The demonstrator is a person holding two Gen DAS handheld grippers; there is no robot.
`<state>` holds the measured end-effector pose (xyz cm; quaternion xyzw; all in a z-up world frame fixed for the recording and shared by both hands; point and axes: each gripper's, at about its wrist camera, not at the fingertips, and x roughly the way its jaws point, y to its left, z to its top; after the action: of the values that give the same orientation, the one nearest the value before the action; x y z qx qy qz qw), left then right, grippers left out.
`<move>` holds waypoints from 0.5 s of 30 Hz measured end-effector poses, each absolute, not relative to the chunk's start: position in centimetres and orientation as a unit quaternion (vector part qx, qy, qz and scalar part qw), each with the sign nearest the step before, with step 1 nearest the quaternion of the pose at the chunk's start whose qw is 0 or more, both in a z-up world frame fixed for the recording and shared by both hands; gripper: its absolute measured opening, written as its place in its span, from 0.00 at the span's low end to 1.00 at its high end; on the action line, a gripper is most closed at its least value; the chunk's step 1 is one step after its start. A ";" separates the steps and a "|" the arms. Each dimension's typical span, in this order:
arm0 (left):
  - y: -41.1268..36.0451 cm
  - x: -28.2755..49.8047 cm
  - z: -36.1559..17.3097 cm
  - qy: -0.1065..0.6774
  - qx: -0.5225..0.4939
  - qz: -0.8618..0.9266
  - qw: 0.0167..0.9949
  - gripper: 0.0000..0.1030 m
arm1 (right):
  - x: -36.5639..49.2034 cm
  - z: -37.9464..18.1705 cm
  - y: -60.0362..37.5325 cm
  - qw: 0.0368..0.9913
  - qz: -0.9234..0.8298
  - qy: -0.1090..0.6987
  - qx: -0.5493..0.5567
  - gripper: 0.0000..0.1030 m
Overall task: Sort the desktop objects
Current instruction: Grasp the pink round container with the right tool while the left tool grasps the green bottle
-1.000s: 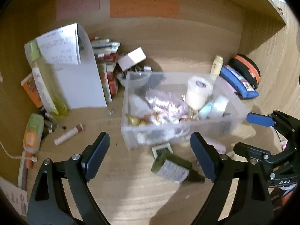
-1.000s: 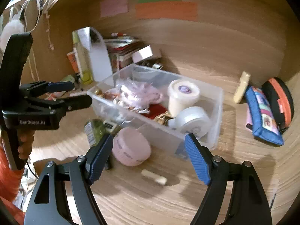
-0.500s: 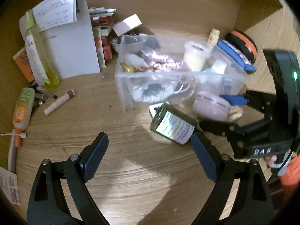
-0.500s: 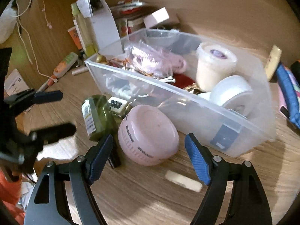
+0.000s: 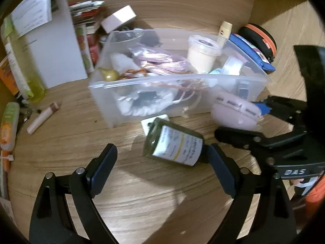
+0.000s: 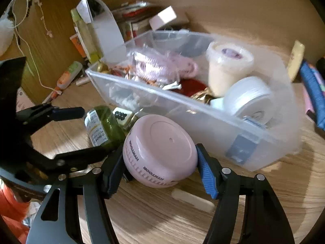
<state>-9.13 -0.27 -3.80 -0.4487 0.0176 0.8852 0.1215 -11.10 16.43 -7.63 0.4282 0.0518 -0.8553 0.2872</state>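
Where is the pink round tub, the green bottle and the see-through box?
pink round tub (image 6: 162, 152), right wrist view, on its flat lid.
green bottle (image 5: 174, 146), left wrist view, on its white label.
see-through box (image 6: 203, 122), right wrist view, on its near wall.

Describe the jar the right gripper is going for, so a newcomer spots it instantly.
Find the clear plastic bin on the wooden desk. Against its near wall, between the right gripper fingers, sits a round pink jar; the neighbouring green bottle is dark and lies flat.
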 end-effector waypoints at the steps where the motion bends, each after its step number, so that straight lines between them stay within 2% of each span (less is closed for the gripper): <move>1: 0.0 -9.3 -3.9 0.013 -0.449 0.883 0.134 0.89 | -11.0 -7.4 16.7 0.282 -0.859 0.054 0.424 0.60; 6: 0.7 -10.0 -4.4 0.021 -0.453 0.882 0.130 0.89 | -10.7 -6.7 18.8 0.270 -0.868 0.048 0.413 0.60; 9: 0.2 -10.4 -4.8 -0.009 -0.464 0.876 0.133 0.88 | -10.2 -6.3 19.8 0.267 -0.875 0.045 0.402 0.60; 12: -0.2 -10.4 -4.6 -0.026 -0.460 0.877 0.135 0.74 | -9.7 -5.5 20.5 0.263 -0.882 0.049 0.389 0.60; 15: -0.3 -10.2 -4.3 -0.031 -0.452 0.882 0.129 0.68 | -9.5 -4.8 21.0 0.263 -0.885 0.046 0.381 0.60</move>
<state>-10.17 -0.31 -4.30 -0.4521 -0.0310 0.8820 0.1295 -9.46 20.95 -4.84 0.3809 0.0462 -0.8854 0.2625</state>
